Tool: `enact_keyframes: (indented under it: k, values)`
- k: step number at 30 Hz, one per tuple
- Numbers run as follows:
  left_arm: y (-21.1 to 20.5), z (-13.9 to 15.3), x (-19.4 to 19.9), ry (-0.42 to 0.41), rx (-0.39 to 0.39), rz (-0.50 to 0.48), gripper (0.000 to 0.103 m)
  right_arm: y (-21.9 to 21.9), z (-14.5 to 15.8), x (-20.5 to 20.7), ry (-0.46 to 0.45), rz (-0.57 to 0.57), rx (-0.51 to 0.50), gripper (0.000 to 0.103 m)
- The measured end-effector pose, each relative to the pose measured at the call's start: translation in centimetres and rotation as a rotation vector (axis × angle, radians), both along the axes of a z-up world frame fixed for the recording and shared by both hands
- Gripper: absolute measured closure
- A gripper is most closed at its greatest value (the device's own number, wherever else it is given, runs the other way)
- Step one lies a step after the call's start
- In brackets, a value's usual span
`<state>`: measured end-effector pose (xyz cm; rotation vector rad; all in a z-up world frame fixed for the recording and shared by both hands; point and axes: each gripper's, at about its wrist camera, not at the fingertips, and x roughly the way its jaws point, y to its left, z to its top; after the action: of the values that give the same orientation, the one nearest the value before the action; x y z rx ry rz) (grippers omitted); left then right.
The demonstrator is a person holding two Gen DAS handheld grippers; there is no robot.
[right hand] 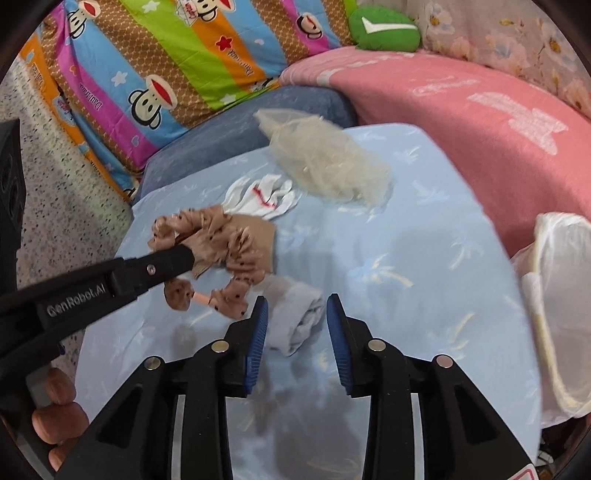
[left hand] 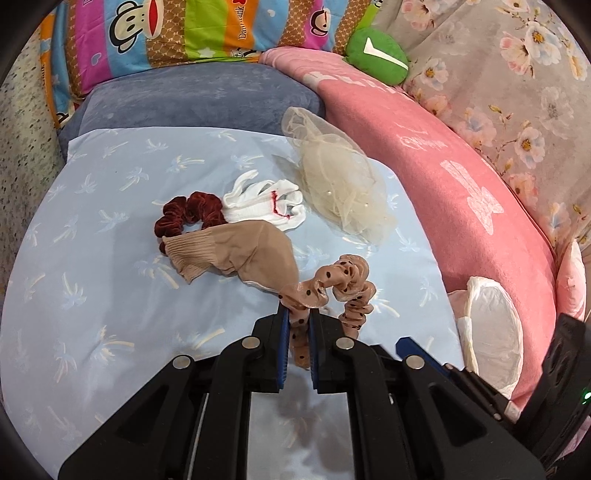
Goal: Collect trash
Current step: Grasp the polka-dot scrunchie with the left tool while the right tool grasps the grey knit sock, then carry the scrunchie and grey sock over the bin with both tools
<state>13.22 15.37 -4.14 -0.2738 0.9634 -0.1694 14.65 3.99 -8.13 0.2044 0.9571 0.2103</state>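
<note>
Your left gripper (left hand: 299, 321) is clamped on the dotted tan fabric scrunchie (left hand: 343, 284); lift it clear. Your right gripper (right hand: 297, 325), jaws apart, straddles the grey bunched cloth (right hand: 299, 314); pinch deep

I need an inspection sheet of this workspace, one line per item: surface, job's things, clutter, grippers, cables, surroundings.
Surface: light blue sheet with a palm print, creased.
Job's things: polka-dot scrunchie lifted off the sheet; dark red scrunchie, beige stocking, white sock and cream tulle lie together; grey cloth.
Clutter: white bag at the right edge.
Grippers: left gripper shut on the polka-dot scrunchie; right gripper open, jaws either side of the grey cloth, not pressing.
Cables: nothing seen.
Surroundings: pink blanket, cartoon pillow, green cushion.
</note>
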Motion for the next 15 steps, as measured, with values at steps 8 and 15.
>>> enact_keyframes:
  k: [8,15]
  values:
    - [1.9,-1.3,0.5,0.033,0.004,0.032,0.094,2.3,-4.0,1.1,0.087,0.019,0.000,0.066]
    - [2.3,-1.6,0.8,0.038,0.000,0.031,0.094,2.0,-4.0,1.2,0.089,0.024,-0.003,0.097]
